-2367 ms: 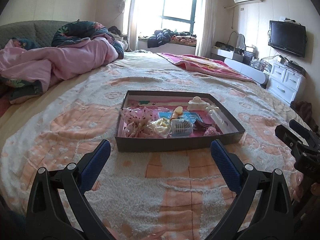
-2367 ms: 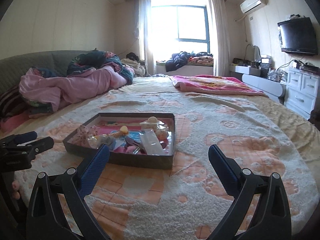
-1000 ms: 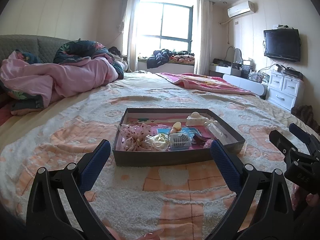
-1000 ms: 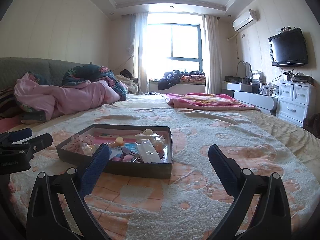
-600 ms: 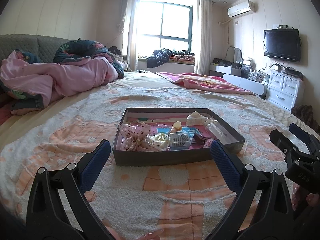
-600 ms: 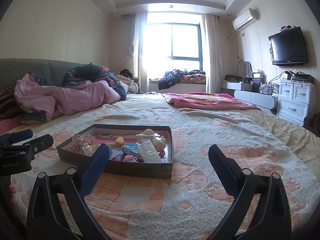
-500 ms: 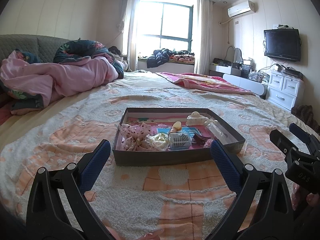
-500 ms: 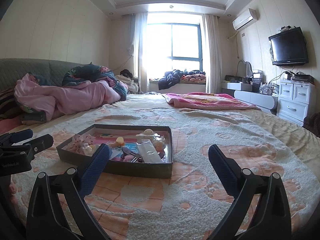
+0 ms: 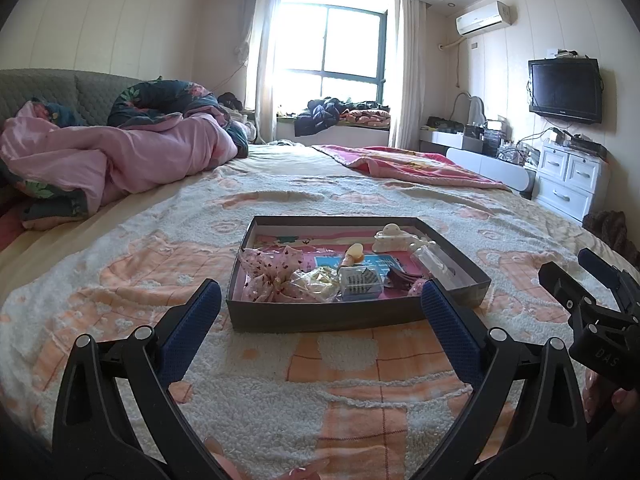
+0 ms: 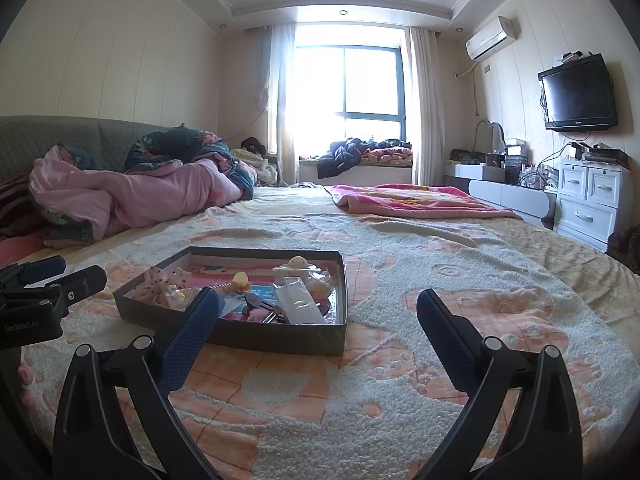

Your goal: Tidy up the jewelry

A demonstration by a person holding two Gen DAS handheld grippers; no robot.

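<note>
A shallow dark grey box [image 9: 340,316] [image 10: 280,336] with a pink floor lies on the bed's fleecy blanket. Inside it I see a pink spotted bow [image 9: 272,270], a white hair claw [image 9: 390,238] [image 10: 298,268], a small clear case [image 9: 360,282], a yellow-tipped piece [image 9: 354,251] [image 10: 241,279] and a clear packet [image 10: 298,304]. My left gripper [image 9: 320,312] hovers just in front of the box, open and empty. To the right of the box, my right gripper [image 10: 318,310] is also open and empty. Each gripper shows at the edge of the other's view.
A heap of pink and floral quilts [image 9: 120,156] lies at the back left, a pink blanket [image 9: 404,168] at the back right. White drawers [image 9: 572,180] and a wall TV [image 9: 564,90] stand past the bed's right edge. A fingertip [image 9: 624,398] shows at the lower right.
Since 2.4 s ago both grippers have dropped lower and levelled, so the box looks flatter. Over the last second nothing has visibly moved.
</note>
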